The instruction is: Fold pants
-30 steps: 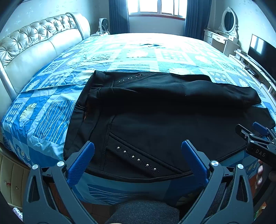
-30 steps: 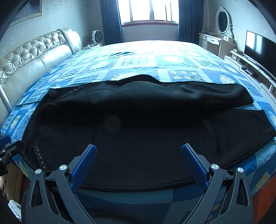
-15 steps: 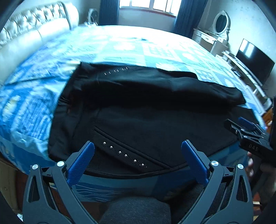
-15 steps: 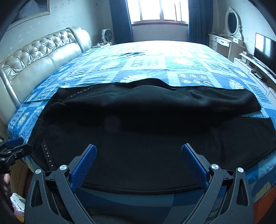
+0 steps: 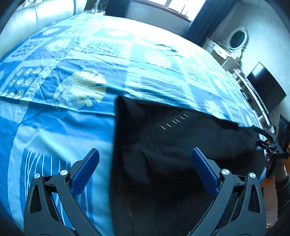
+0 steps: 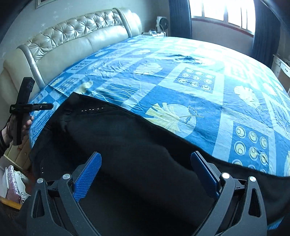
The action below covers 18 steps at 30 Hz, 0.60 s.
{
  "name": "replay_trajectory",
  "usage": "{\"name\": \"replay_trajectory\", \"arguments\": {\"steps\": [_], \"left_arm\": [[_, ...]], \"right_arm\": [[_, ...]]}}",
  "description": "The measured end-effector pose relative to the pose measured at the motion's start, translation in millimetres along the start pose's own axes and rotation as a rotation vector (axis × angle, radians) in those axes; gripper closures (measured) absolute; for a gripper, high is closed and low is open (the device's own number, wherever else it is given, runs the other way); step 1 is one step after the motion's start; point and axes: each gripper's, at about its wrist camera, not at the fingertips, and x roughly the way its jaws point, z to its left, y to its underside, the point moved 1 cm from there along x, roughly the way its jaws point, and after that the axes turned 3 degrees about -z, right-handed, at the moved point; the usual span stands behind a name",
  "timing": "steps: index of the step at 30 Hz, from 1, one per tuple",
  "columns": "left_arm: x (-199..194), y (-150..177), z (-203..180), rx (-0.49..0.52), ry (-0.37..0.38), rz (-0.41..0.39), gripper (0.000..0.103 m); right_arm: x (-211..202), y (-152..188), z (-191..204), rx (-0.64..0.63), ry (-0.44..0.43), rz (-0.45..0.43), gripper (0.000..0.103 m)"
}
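Observation:
Black pants with a row of small studs lie flat across the near part of the bed, waist end at the left, legs running right; they also fill the lower right wrist view. My left gripper is open and empty, hovering over the waist's left edge. My right gripper is open and empty above the pants' middle. The right gripper also shows at the left wrist view's right edge; the left one shows at the right wrist view's left edge.
The bed has a blue patterned cover and a tufted cream headboard at the left. A dresser with an oval mirror and a TV stand at the right. Curtained window behind.
Both grippers have moved forward over the bed and turned left. The left one now hangs over the waist's left edge. The pants have not moved; both stay open.

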Motion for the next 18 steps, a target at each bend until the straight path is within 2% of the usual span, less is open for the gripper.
{"name": "replay_trajectory", "arguments": {"steps": [2, 3, 5, 9, 11, 12, 13, 14, 15, 16, 17, 18], "left_arm": [[24.9, -15.1, 11.8, 0.014, -0.002, 0.033, 0.013], [38.5, -22.1, 14.0, 0.038, -0.007, 0.056, 0.023], [61.1, -31.1, 13.9, 0.092, -0.013, 0.103, 0.032], [83.6, -39.1, 12.3, 0.142, -0.013, 0.143, 0.033], [90.2, -41.2, 14.1, 0.135, 0.013, 0.165, 0.033], [94.0, -42.8, 14.4, 0.13, 0.023, 0.168, 0.036], [97.0, -44.5, 13.4, 0.134, 0.017, 0.168, 0.053], [101.0, -46.4, 11.3, 0.145, 0.028, 0.18, 0.062], [102.9, -48.1, 10.8, 0.136, 0.067, 0.194, 0.084], [104.1, -50.2, 11.6, 0.1, 0.135, 0.21, 0.096], [103.1, -52.3, 13.2, 0.061, 0.162, 0.216, 0.097], [100.1, -53.7, 12.7, 0.053, 0.153, 0.208, 0.097]], "right_arm": [[29.0, -15.1, -13.4, -0.01, -0.026, 0.067, 0.005], [39.3, -17.9, -20.4, -0.02, -0.019, 0.094, 0.005], [61.4, -23.9, -28.5, -0.051, 0.0, 0.149, 0.005], [98.1, -24.0, -37.4, -0.084, -0.024, 0.28, 0.008], [112.1, -17.8, -36.7, -0.094, -0.046, 0.364, 0.065], [113.1, -18.0, -37.5, -0.072, -0.06, 0.371, 0.069], [110.5, -19.8, -36.9, -0.062, -0.08, 0.368, 0.091], [107.5, -21.7, -35.4, -0.066, -0.092, 0.37, 0.094], [103.9, -24.1, -32.7, -0.087, -0.066, 0.358, 0.094], [98.5, -27.7, -28.8, -0.106, -0.036, 0.341, 0.094], [92.5, -30.9, -25.8, -0.121, -0.014, 0.32, 0.094], [83.5, -33.6, -21.7, -0.133, 0.011, 0.287, 0.094]]}}
